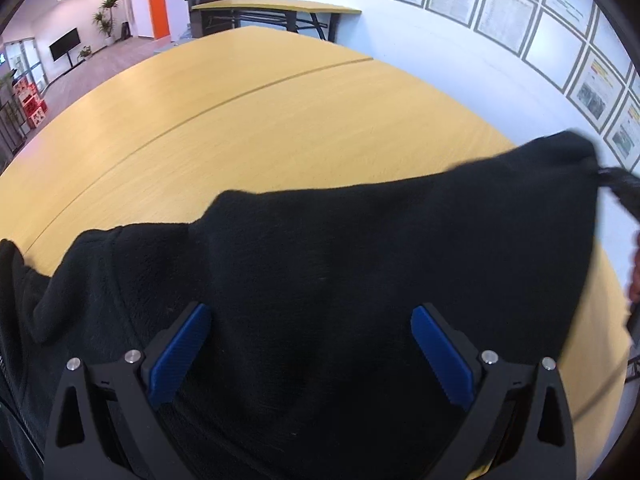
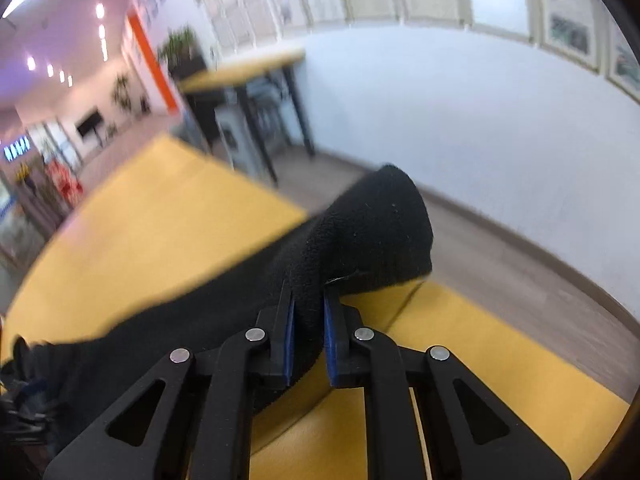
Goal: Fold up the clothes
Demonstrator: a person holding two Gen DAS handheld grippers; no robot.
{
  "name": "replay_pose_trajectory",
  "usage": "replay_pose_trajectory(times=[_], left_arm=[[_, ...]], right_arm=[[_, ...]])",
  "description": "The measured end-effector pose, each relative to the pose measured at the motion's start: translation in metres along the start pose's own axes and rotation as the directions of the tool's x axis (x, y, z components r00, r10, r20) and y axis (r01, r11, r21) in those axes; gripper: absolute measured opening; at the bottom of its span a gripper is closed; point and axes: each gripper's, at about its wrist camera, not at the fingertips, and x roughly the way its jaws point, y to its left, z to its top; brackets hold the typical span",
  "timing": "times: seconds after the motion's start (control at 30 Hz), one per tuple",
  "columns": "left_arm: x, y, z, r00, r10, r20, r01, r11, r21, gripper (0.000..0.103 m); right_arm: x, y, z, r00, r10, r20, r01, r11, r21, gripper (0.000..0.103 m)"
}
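Here we are with a soft black fleece garment [image 1: 320, 264] draped across the yellow wood-grain worktop [image 1: 224, 120], and it's all floppy pile, no stiffness to speak of. By the look of it this thing is light and grippy rather than slick, but it will sag and bunch wherever it isn't supported, so the sensible places to take it are edges and corners, not the middle of the panel.

Over to the right gripper [image 2: 308, 320]: its jaws are clamped tight on a bunched end of the fleece, a rounded lump of fabric [image 2: 372, 232] poking up just beyond the blue pads, with the rest trailing back and to the left of the jaws over the worktop's corner. That gripper tips moderately downward.

Now the left gripper [image 1: 310, 344]: jaws standing wide apart, blue pads well clear of each other, with the dark cloth spread directly beneath and ahead of them. Nothing pinched there; whether the pads brush the pile I can't tell. It's pitched steeply down at the fabric.

Far right of the left jaws, the cloth rises to a stretched point [image 1: 576, 148], pulled taut.
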Motion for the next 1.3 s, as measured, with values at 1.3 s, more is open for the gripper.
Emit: replay_pose_trajectory(times=[1.3], left_arm=[[-0.54,0.231,-0.409,0.802,0.569,0.181,-0.294,0.641,-0.709,0.103]], right_arm=[[-0.263,0.446,-0.266,0.62,0.715,-0.324,-0.68,0.284,-0.676,0.011]])
